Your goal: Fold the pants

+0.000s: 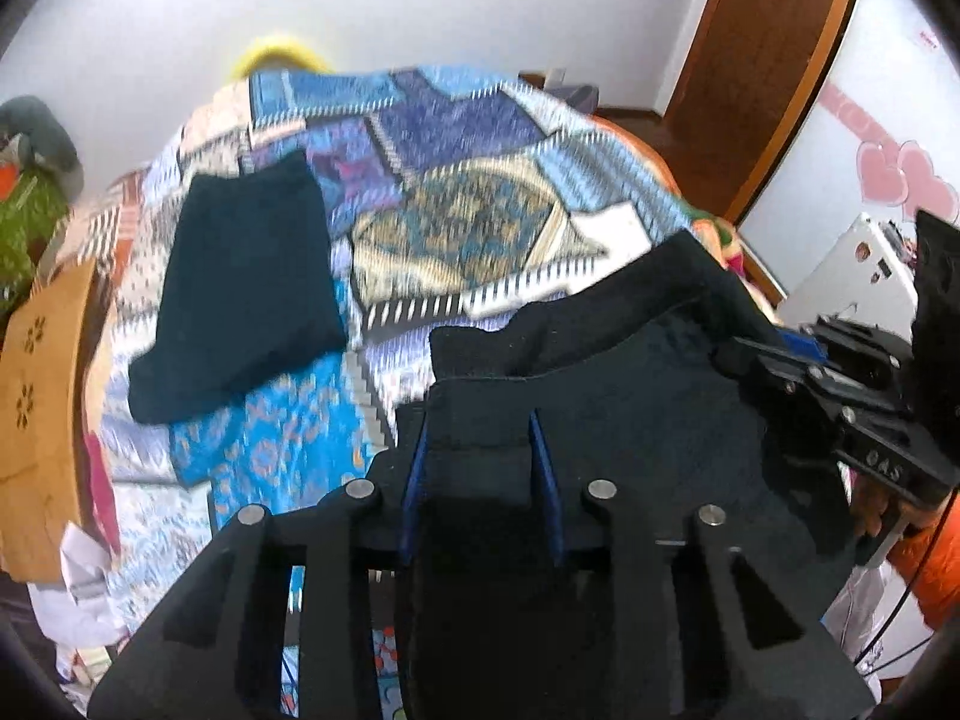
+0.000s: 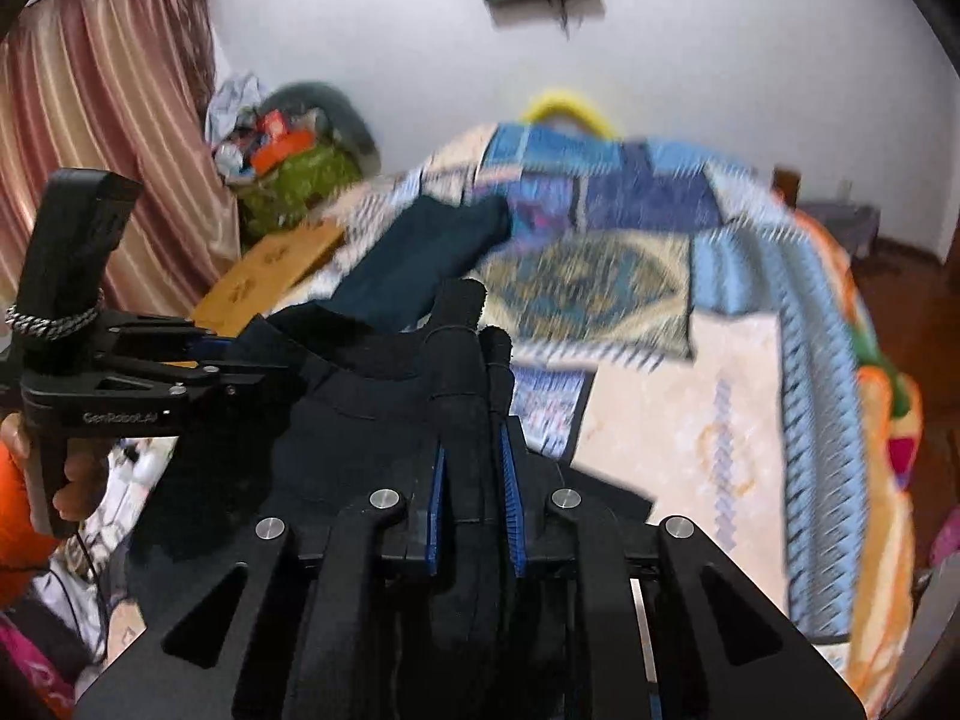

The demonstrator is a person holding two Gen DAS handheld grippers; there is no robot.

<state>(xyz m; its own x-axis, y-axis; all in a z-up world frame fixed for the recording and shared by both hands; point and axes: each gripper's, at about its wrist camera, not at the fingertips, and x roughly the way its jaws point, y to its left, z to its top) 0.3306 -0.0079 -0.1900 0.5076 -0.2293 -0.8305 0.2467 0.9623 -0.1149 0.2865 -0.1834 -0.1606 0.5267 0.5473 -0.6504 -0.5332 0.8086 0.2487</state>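
Here we lift a pair of black pants (image 2: pixel 384 420) above a patchwork bedspread (image 2: pixel 690 276), each gripper clamped on an edge of the cloth. The right gripper (image 2: pixel 477 486) pinches a bunched fold between its blue pads, jaws narrow. The left gripper (image 1: pixel 483 480) grips a broader band of the fabric, jaws partly closed on it. Seen from the right wrist, the left gripper's body reads "GenRobot.AI". Beyond both sets of jaws, a folded dark garment (image 1: pixel 240 282) lies flat on the bedspread, well apart from the pants.
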